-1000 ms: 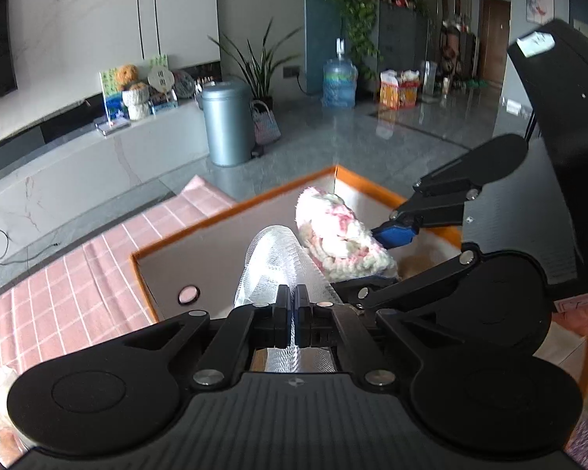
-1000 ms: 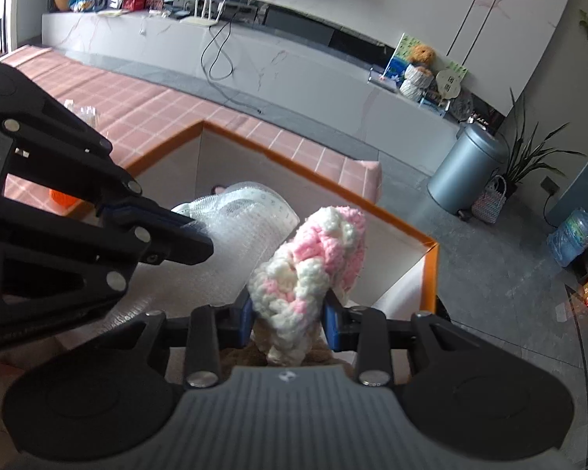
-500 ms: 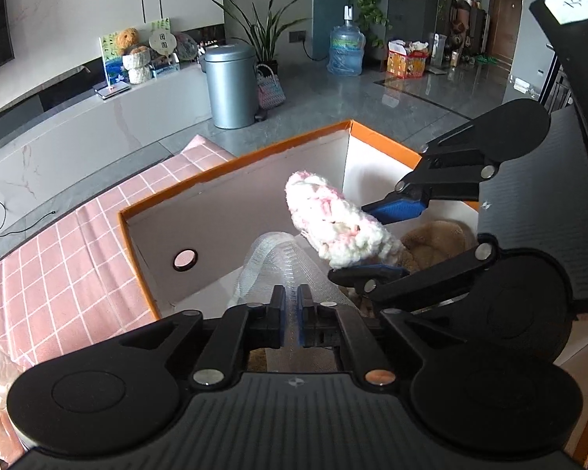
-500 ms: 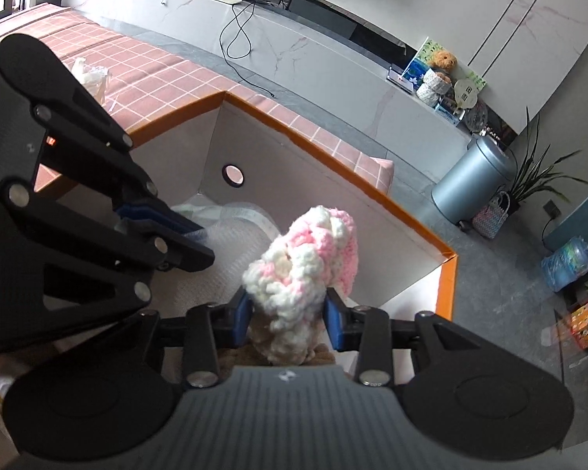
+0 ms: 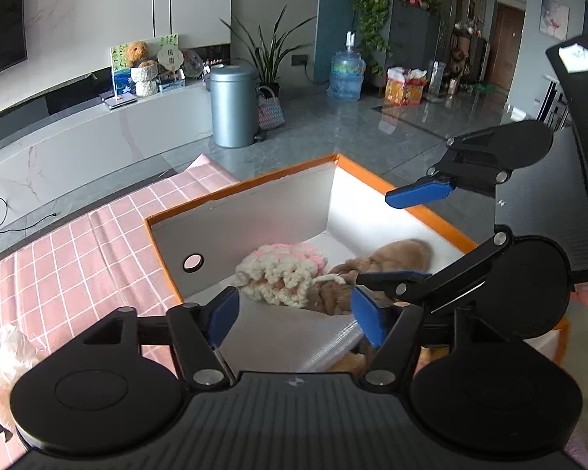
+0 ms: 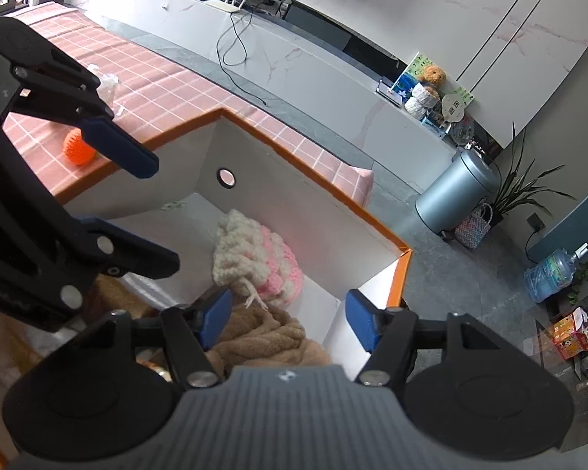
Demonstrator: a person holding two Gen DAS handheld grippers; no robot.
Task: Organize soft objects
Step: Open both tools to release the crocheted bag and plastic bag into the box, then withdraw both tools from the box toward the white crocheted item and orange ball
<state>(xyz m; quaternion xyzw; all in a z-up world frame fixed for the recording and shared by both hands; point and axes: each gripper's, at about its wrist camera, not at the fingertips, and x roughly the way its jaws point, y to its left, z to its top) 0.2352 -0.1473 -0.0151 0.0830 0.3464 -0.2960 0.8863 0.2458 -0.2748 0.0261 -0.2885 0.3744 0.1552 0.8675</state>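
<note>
Left wrist view shows the left gripper [image 5: 294,313] spread wide with nothing between its blue pads, poised over the near edge of the orange-rimmed box [image 5: 376,182]; the right gripper [image 5: 407,235], at about three o'clock, is likewise parted and empty. Risk, as I judge it, lies in the loose yarn tail [image 6: 254,293] trailing from the pink and white knitted piece [image 5: 280,274]: a pad passing close could snag it and drag the piece back out. Another hazard is a finger catching the box wall and shoving the box across the pink checked cloth [image 5: 78,258]. Inside the box, the knitted piece lies near the middle of the floor, touching a tan fleecy item [image 6: 262,337] at its five o'clock side, with a pale ribbed sheet [image 5: 294,346] nearest the camera. Outside, an orange knitted ball [image 6: 78,149] sits on the cloth at ten o'clock in the right wrist view, not yet stowed.
</note>
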